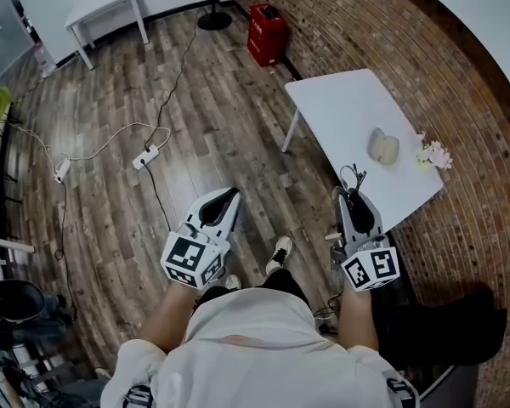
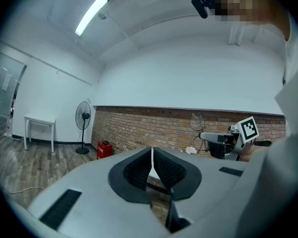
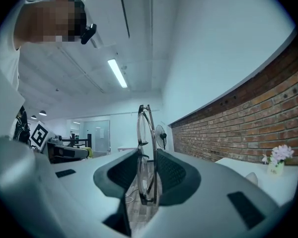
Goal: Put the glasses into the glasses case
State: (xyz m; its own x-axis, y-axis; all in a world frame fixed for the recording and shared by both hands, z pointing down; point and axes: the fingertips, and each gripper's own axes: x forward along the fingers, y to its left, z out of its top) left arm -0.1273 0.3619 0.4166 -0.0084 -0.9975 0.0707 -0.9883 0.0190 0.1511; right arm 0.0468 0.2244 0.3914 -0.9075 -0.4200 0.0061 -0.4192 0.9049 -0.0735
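my right claw [image 3: 148, 175] is partly closed and pinches the folded glasses [image 3: 145, 133], which stand on edge between its pads and stick up past the tips; my left claw [image 2: 152, 162] has its jaws together on nothing. the beige glasses case [image 1: 383, 146] lies on the white table [image 1: 340, 100] beside small flowers [image 1: 433, 154], apart from both claws
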